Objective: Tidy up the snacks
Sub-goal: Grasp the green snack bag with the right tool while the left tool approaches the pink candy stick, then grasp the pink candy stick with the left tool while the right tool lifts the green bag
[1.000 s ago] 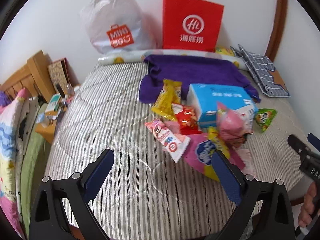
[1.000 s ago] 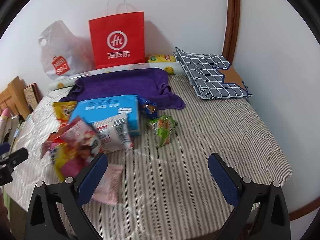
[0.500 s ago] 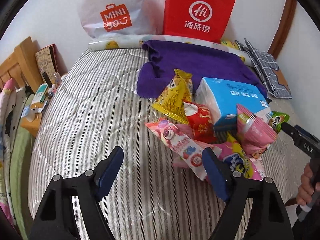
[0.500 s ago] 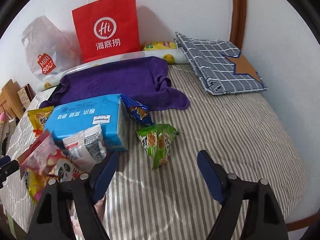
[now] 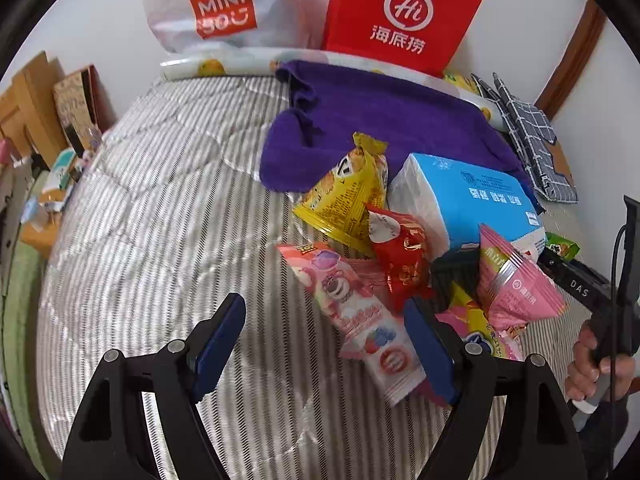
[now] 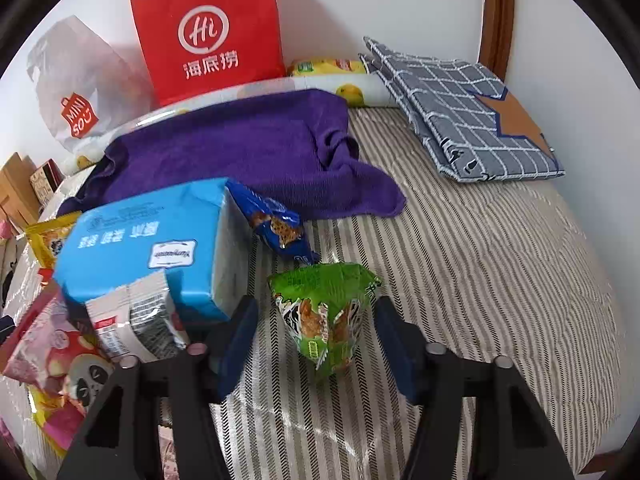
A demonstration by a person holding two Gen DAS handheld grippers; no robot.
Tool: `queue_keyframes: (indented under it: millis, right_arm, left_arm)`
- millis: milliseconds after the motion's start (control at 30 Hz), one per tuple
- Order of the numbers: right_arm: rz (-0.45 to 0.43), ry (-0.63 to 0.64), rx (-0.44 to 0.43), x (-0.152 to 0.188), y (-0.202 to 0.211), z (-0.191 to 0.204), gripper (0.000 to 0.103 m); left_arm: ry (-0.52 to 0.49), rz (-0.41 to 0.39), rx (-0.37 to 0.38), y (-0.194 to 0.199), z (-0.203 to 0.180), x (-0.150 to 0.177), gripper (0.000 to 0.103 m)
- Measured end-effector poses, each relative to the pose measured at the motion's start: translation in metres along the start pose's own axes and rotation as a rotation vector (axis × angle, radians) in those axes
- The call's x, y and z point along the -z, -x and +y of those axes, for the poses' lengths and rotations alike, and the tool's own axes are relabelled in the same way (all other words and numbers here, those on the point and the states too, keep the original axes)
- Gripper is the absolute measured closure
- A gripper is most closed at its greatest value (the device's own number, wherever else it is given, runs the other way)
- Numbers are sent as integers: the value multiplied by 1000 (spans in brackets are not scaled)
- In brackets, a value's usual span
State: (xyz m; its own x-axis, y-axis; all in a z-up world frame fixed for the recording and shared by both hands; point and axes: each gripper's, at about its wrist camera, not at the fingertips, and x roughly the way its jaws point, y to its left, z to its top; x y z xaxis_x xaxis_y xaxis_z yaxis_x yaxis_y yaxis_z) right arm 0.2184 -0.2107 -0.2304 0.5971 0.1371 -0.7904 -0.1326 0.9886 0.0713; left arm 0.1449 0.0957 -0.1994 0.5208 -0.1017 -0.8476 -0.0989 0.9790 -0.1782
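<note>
A pile of snack packets lies on the striped bed. My left gripper (image 5: 326,344) is open, and its right finger touches the near end of a long pink strawberry-bear packet (image 5: 352,312). Behind that lie a red packet (image 5: 402,260), a yellow packet (image 5: 346,196) and a pink packet (image 5: 516,284). My right gripper (image 6: 316,344) is open, with a green packet (image 6: 326,314) between its fingers. A blue packet (image 6: 276,226) leans on the blue tissue pack (image 6: 148,248).
A red paper bag (image 6: 208,32) and a white Miniso plastic bag (image 5: 218,4) stand at the wall. A purple towel (image 6: 248,148) lies in front of them. A checked grey cloth (image 6: 460,108) lies at the right. A bedside shelf (image 5: 44,160) is to the left.
Both grippers have moved forward and down toward the snacks. The right one now straddles the green packet. The left one has reached the pink strawberry-bear packet.
</note>
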Motion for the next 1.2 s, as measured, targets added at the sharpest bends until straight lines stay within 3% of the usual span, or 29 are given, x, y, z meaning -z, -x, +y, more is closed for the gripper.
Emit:
queue_keyframes:
  millis: [133,333,500,567,800,867,1067,1100,1167,1200]
  right_arm:
    - [-9,-4,-9,2,1,-5,63]
    - [-21,3,-6,6,10,-5,66]
    - [-31,-1,-12,9,19,-6,66]
    - [-36,-6,-19,10,24,-6,66]
    - [-41,-2,-13,18,36,-3,66]
    - [-36,-6,-16,20,36,-3,66]
    - [-31,-3,-11,22,37,-1,66]
    - [-31,-5,-11,22,38,-2,66]
    - [-34,-8,-7,23,39,-3,66]
    - [-36,-9,-6,23,41,-3,66]
  left_arm:
    - [4,40,24,-11,0,-2,24]
    - [15,77,60,-25,-2,-3,45]
    - [12,63,77,-21,-2,0,58]
    - [7,57,80,-17,-2,1,68]
    - [5,43,42,-7,8,9,70]
    - [12,45,1,-11,12,9,59]
    - [4,38,-27,-24,17,9,58]
    - [-20,36,-37,-25,13,9,59]
    - [-56,33,-49,-27,8,9,78]
    - [-78,29,-51,-26,4,9,82]
